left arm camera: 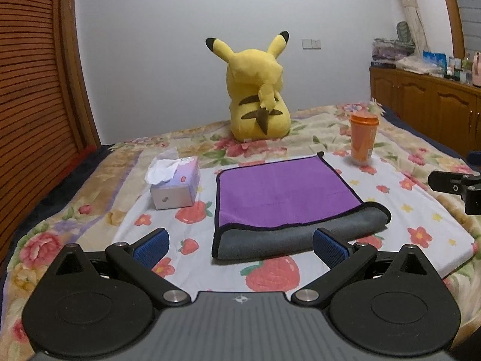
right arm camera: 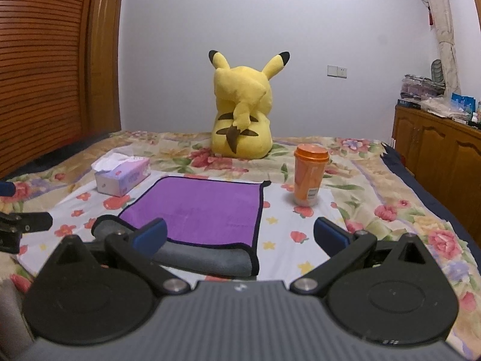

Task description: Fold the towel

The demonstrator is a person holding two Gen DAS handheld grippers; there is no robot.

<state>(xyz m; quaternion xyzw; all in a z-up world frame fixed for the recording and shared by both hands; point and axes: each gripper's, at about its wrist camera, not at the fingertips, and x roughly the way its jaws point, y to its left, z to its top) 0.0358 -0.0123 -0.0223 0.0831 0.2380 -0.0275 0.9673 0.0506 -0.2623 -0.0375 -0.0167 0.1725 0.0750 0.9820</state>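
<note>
A purple towel (left arm camera: 279, 194) with black trim lies flat on the flowered bed. Its near edge is folded, showing the grey underside (left arm camera: 288, 239). It also shows in the right wrist view (right arm camera: 204, 207), grey fold (right arm camera: 207, 255) nearest. My left gripper (left arm camera: 240, 248) is open and empty, hovering just in front of the towel's near edge. My right gripper (right arm camera: 240, 236) is open and empty, over the towel's near right corner. The right gripper's body shows at the right edge of the left wrist view (left arm camera: 457, 189); the left one shows at the left edge of the right wrist view (right arm camera: 21, 224).
A tissue box (left arm camera: 176, 185) sits left of the towel. An orange lidded cup (left arm camera: 363, 138) stands to its far right. A yellow plush toy (left arm camera: 258, 96) sits at the back of the bed. A wooden cabinet (left arm camera: 427, 105) is on the right, a slatted wardrobe (left arm camera: 36, 75) on the left.
</note>
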